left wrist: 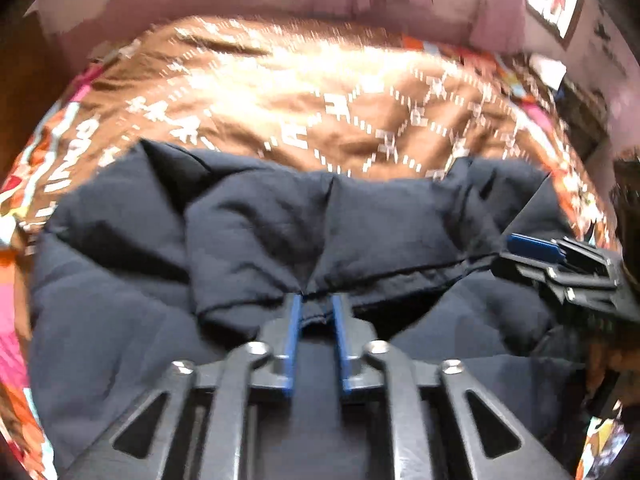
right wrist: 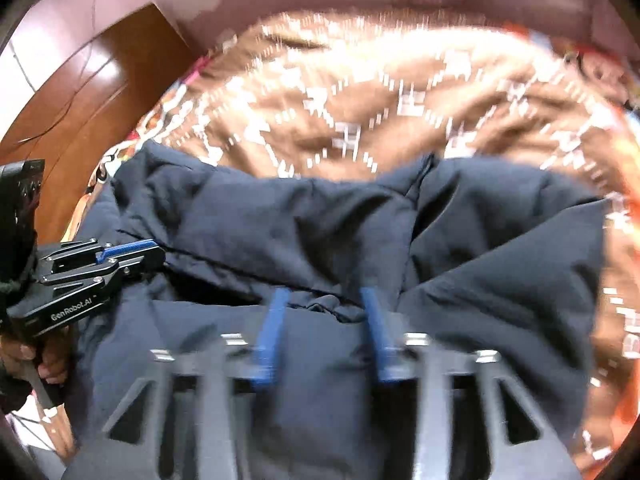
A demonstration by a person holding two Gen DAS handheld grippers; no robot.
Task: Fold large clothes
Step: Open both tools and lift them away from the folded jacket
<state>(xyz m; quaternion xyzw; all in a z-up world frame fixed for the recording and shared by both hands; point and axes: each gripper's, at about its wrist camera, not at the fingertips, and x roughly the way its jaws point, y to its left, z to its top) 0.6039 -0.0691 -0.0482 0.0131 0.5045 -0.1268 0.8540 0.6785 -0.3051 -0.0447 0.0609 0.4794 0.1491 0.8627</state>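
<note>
Left tongs (left wrist: 316, 300) slightly parted, right tongs (right wrist: 325, 294) wider, both empty above navy padded jacket (left wrist: 248, 224) on brown patterned bedspread (left wrist: 280, 92).

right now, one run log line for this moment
stage: fold laid | jacket: dark, on brown blanket | left gripper: open over hem | right gripper: open over hem

left wrist: steep down, close | right wrist: same | shared: jacket (left wrist: 256, 216)
</note>
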